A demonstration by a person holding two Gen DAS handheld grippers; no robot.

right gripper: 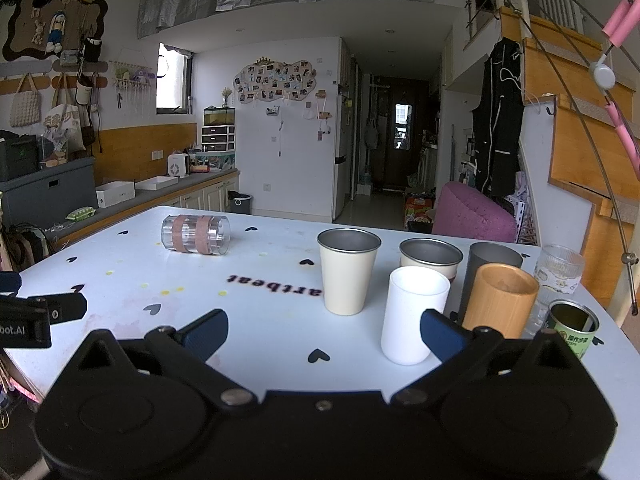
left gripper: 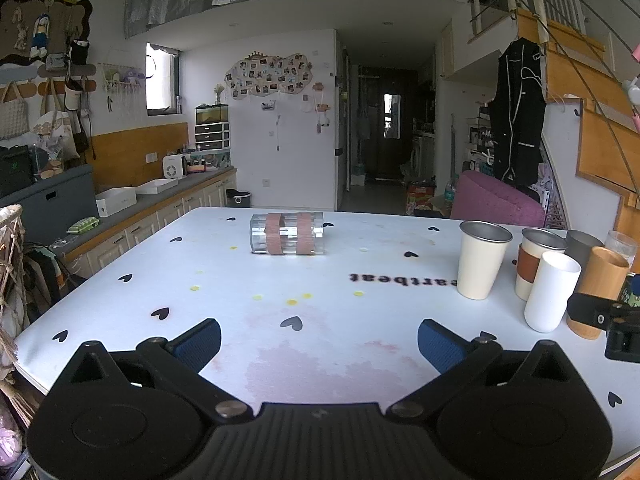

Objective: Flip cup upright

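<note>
Not started: clear banded cup (left gripper: 287,233) lies on its side at 12 o'clock, far across the table (left gripper: 120,320). Both my jaws wide open, empty. Left gripper (left gripper: 319,344) is better lined up; right gripper (right gripper: 324,334) faces upright cups.

- The left gripper (left gripper: 319,344) is held low and level, its jaws spread wide with nothing between them; its blue pads (left gripper: 199,344) face each other
- The right gripper (right gripper: 324,336) is likewise spread wide and empty; it sits beside the left one, at a similar height
</note>
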